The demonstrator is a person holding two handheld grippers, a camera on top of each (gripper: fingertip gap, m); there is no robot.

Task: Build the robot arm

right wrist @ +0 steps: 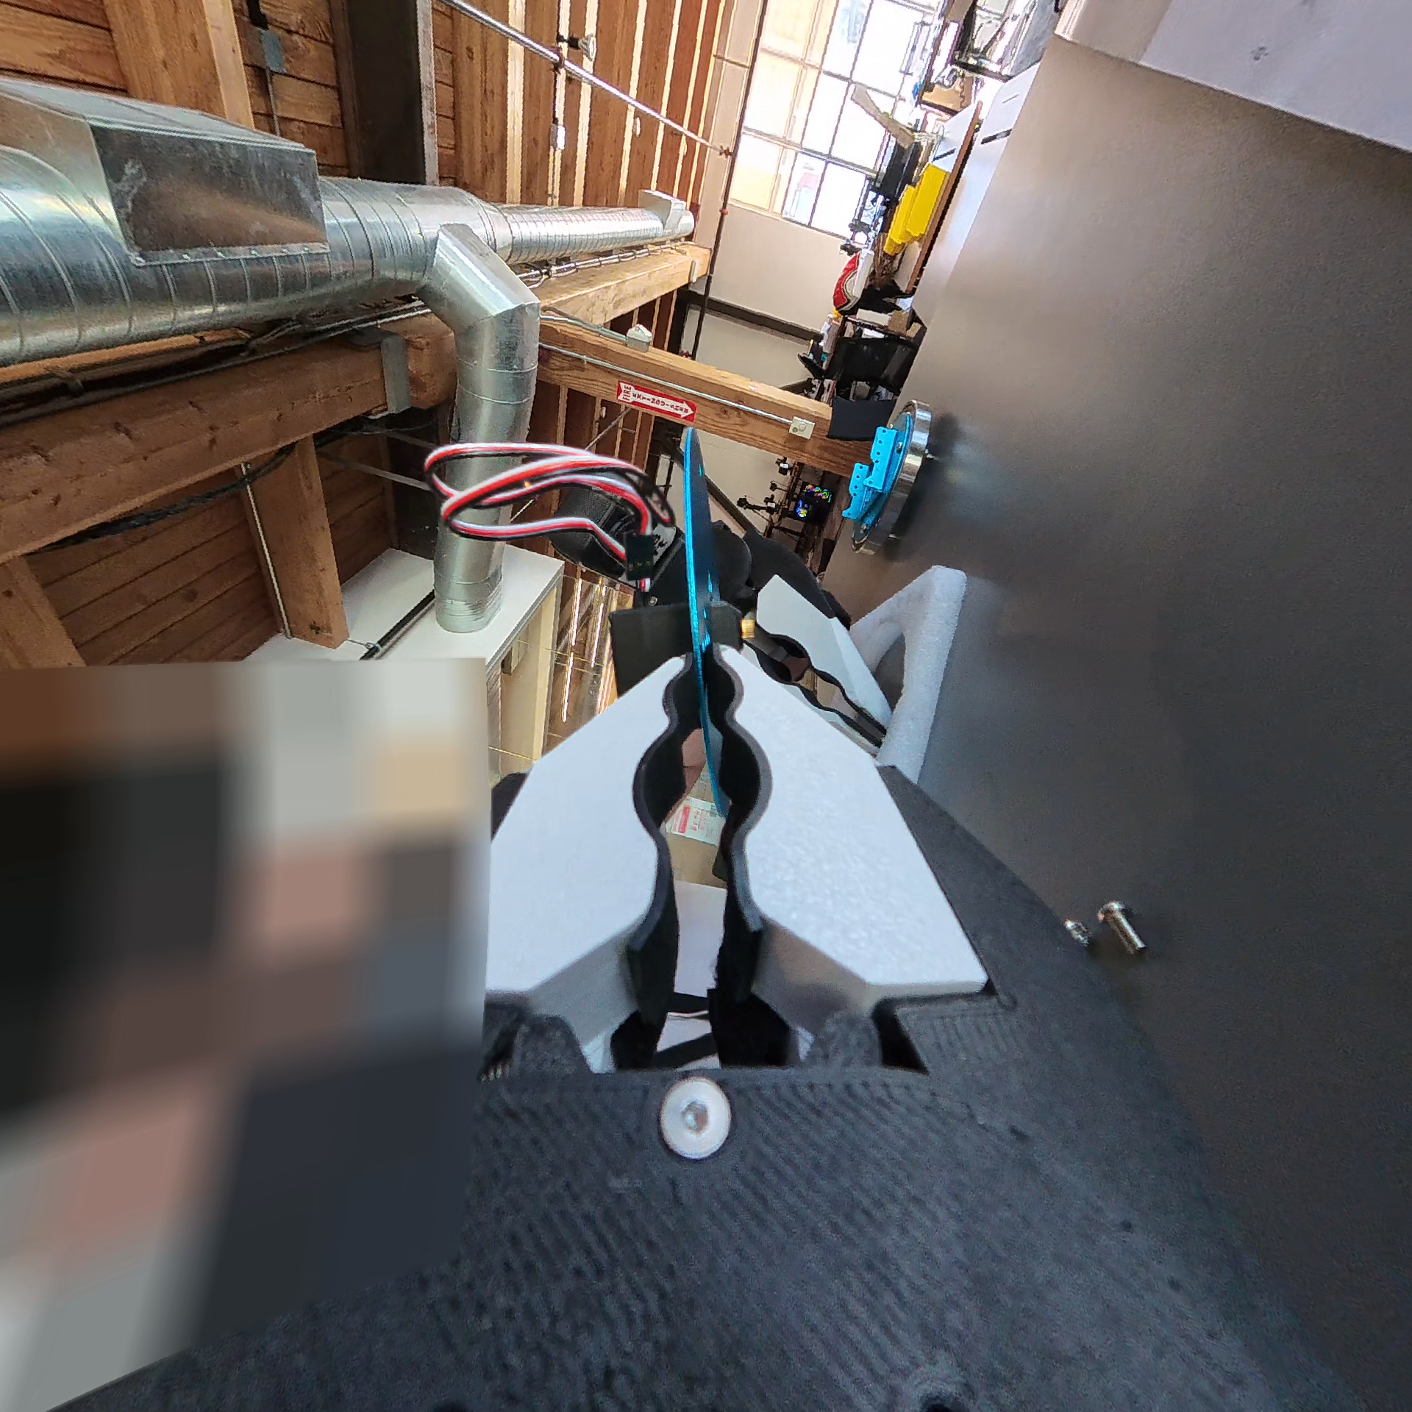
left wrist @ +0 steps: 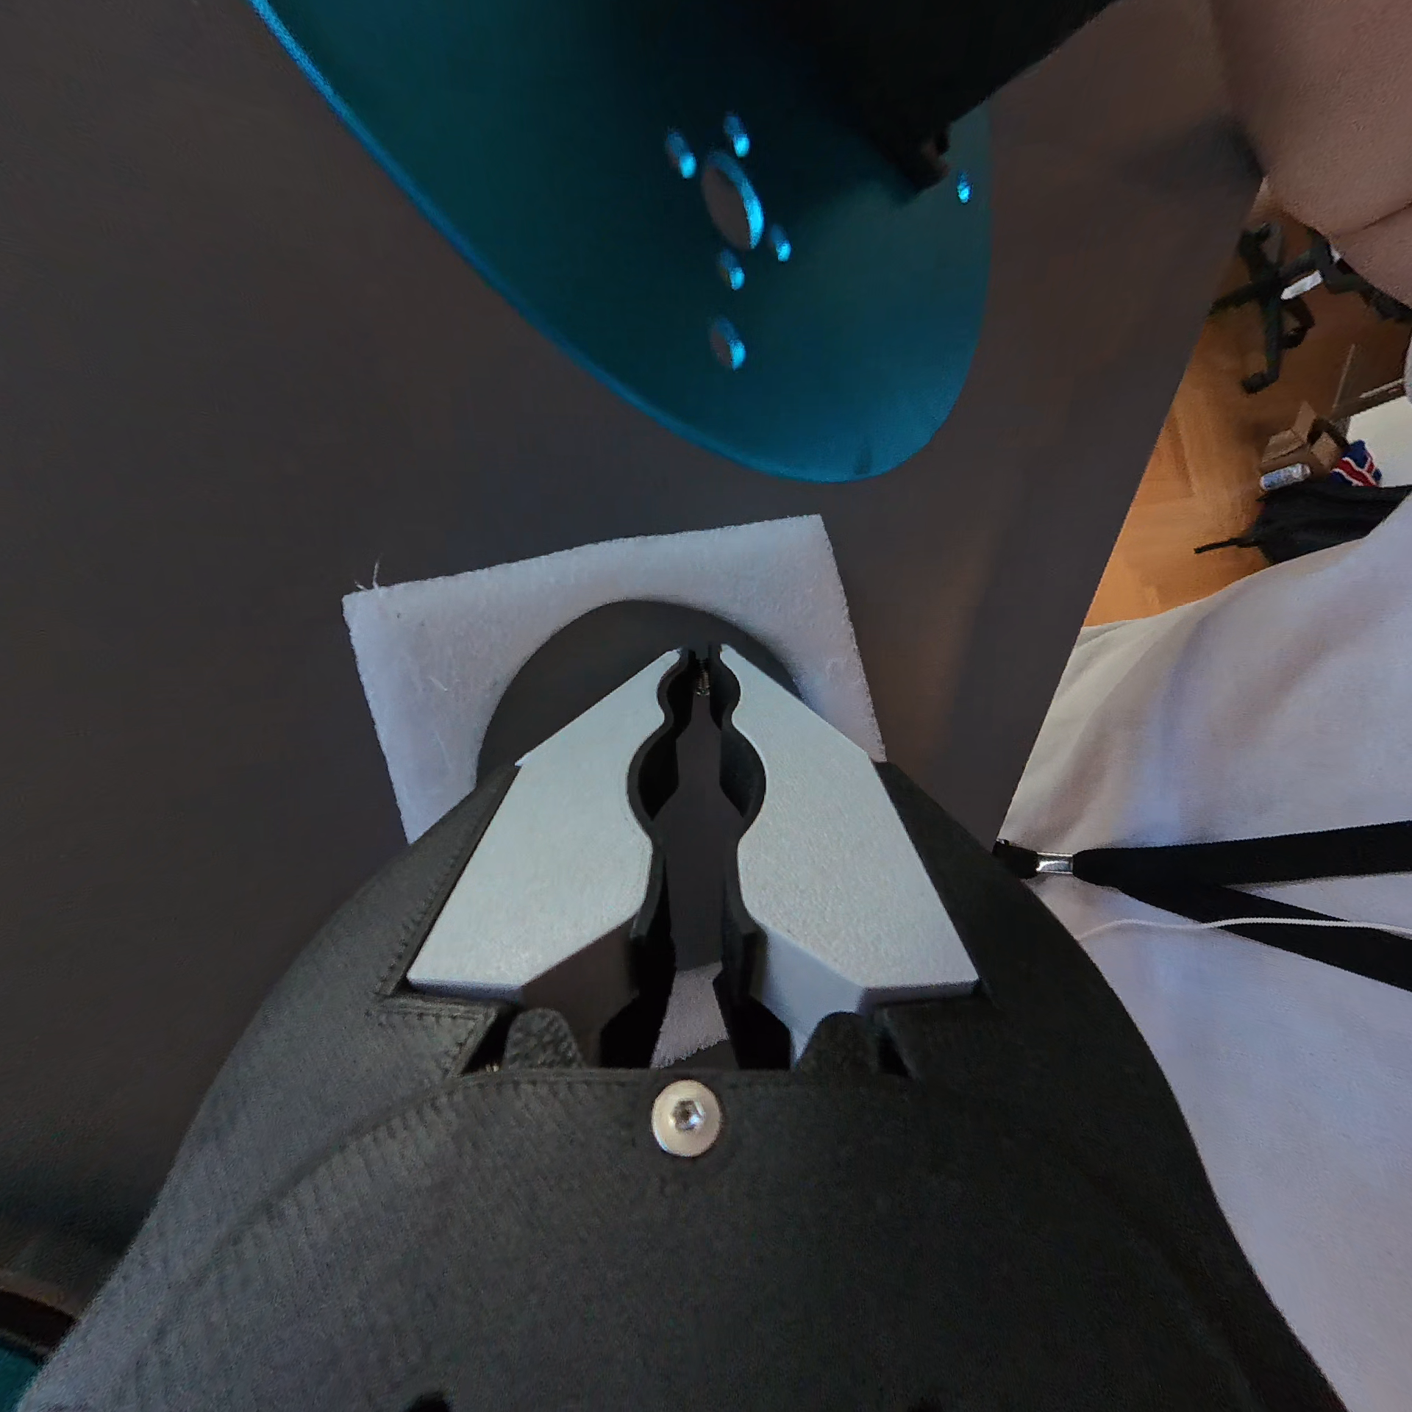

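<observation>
a teal metal disc (right wrist: 701, 611), thin and drilled with small holes, is gripped edge-on near its rim between the closed fingers of the right gripper (right wrist: 707, 688), and is held up off the dark grey tabletop (right wrist: 1146, 535). a black servo-like block (right wrist: 649, 550) with a looped red, white and black cable (right wrist: 519, 489) is fixed to the disc's far-left face. the disc is judged stiff, light and smooth, so a slip between the pads is possible; the bare rim is the sensible place to hold it. in the left wrist view the same disc (left wrist: 688, 252) hangs beyond the left gripper (left wrist: 699, 672), whose jaws are closed on what looks like a small screw (left wrist: 699, 682). under those fingers a white foam square (left wrist: 596, 603) with a round cut-out lies on the table. to the near right, two loose screws (right wrist: 1108, 926) rest on the tabletop; farther off a blue and silver round part (right wrist: 890, 477) is seen.
</observation>
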